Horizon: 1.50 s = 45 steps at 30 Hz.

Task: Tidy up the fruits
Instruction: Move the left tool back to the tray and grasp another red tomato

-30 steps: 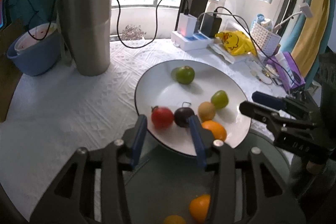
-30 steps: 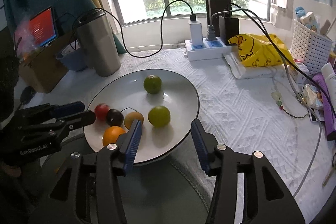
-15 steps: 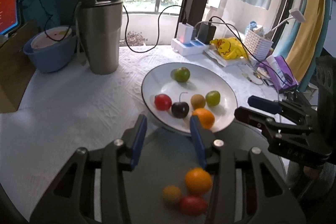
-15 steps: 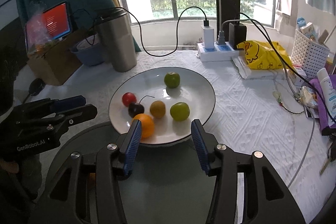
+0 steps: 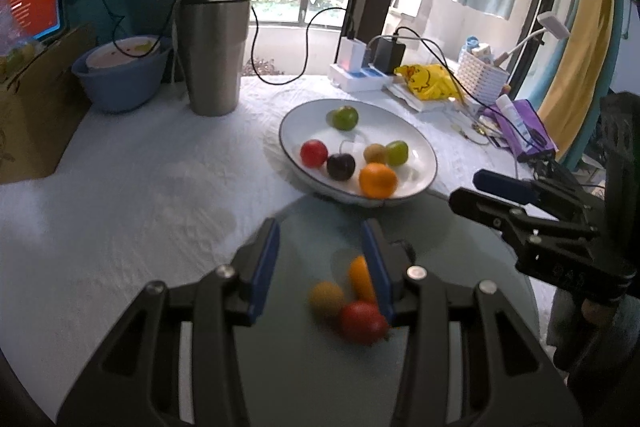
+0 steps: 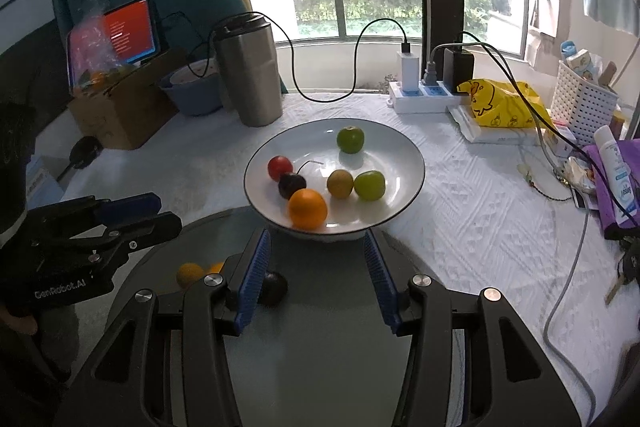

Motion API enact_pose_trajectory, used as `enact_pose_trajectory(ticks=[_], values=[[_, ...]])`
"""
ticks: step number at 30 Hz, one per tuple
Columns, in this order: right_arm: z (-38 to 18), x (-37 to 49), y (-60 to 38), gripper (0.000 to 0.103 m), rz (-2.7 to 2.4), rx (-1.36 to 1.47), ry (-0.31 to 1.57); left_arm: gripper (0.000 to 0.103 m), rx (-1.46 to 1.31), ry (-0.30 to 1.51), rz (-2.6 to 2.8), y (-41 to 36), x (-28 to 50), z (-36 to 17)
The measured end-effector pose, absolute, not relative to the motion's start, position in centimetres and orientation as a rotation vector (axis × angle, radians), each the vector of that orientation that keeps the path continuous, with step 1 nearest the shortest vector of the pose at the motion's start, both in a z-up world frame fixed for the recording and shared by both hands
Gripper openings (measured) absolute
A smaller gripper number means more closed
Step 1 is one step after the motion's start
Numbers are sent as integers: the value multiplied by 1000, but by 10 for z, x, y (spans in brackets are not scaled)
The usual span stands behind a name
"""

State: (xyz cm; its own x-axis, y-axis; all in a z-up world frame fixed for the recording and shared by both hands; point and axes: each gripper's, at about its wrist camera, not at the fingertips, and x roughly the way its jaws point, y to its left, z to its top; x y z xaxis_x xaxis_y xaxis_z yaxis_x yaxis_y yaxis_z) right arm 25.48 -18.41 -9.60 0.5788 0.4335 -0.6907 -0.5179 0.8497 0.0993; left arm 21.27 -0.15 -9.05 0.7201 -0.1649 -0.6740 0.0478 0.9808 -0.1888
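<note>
The left gripper (image 5: pixel 320 247) hangs above a round glass panel (image 5: pixel 312 367) at the near edge of the worktop (image 5: pixel 132 195); its jaws stand apart and hold nothing. The right gripper (image 6: pixel 316 267) hangs above the same glass; its jaws also stand apart and are empty; in the left wrist view it shows at the right side, and there its jaws look close together from the side.

The white plate (image 6: pixel 404 151) rests on the white textured cloth, its near rim just over the edge of the glass; six fruits lie in it. An orange (image 6: pixel 307 209) lies at the near rim; a dark plum (image 6: pixel 292 185) is just behind it and touches a red fruit (image 6: pixel 280 167); a brownish kiwi (image 6: pixel 340 183) and a light green fruit (image 6: pixel 369 185) lie side by side and touch; a darker green apple (image 6: pixel 350 139) lies alone near the far rim.

Under the glass, blurred, some more fruits are seen: in the left wrist view a yellow one (image 5: pixel 326 299), an orange one (image 5: pixel 360 277) and a red one (image 5: pixel 362 323) close together.

Behind the plate a steel tumbler (image 6: pixel 250 71) stands upright; a blue bowl (image 6: pixel 192 95) is beside it; a white power strip (image 6: pixel 424 99) with chargers and a yellow bag (image 6: pixel 504 105) lie at the far right.
</note>
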Motion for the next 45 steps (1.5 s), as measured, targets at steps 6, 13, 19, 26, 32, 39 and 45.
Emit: enact_pose_trajectory(ticks=[6, 13, 19, 26, 32, 39, 45], values=[[-101, 243, -183, 52, 562, -122, 781, 44, -176, 768, -141, -5, 198, -98], [-115, 232, -186, 52, 559, -123, 811, 44, -189, 786, -157, -12, 185, -110], [-123, 226, -191, 52, 558, -118, 825, 44, -198, 810, -179, -24, 176, -121], [-126, 221, -195, 52, 562, -104, 828, 44, -205, 824, -200, -38, 173, -125], [-129, 224, -194, 52, 575, -95, 840, 44, -180, 849, -161, -37, 181, -130], [-136, 230, -182, 51, 610, -117, 860, 44, -159, 878, -129, -35, 190, -140], [-141, 237, -169, 51, 628, -141, 885, 39, -138, 868, -130, -35, 191, -140]])
